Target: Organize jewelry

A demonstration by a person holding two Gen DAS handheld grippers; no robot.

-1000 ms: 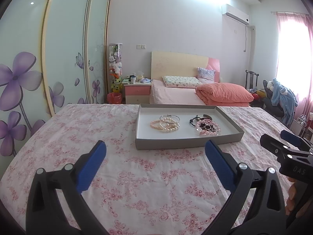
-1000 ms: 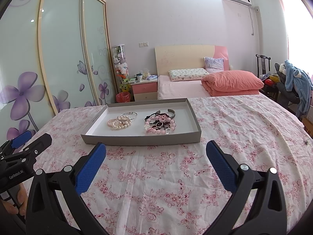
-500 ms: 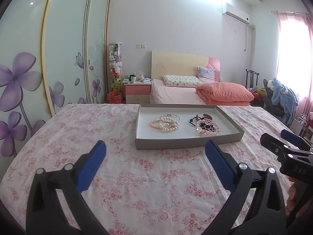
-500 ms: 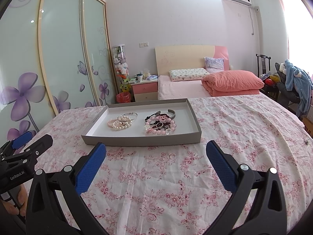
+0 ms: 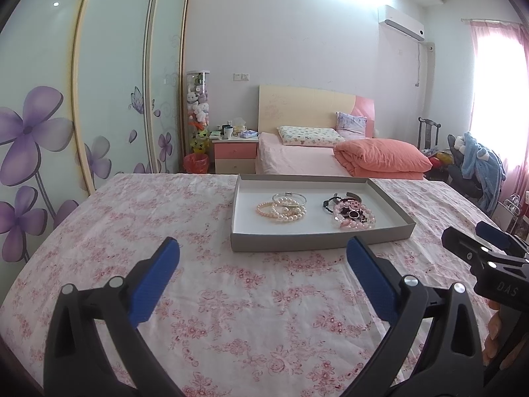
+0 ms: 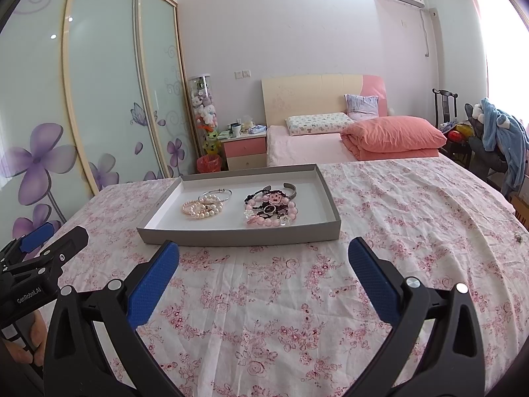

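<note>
Both the left gripper [image 5: 263, 264] and right gripper [image 6: 264, 266] are held spread and empty low in frame, aimed at the shallow grey cardboard tray [image 6: 238, 231] at frame centre on the floral-clothed worktop [image 6: 264, 314], where pearl bracelets [image 6: 201, 210] and a pink-and-black beaded jewelry pile [image 6: 271, 208] are kept apart, presumably for sorting.

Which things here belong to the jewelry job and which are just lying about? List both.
Job:
grey tray
pearl bracelets
silver bangle
pink and black bead pile
left gripper, open
right gripper, open

Lying about:
orange quilt
nightstand
blue garment on the chair
</note>
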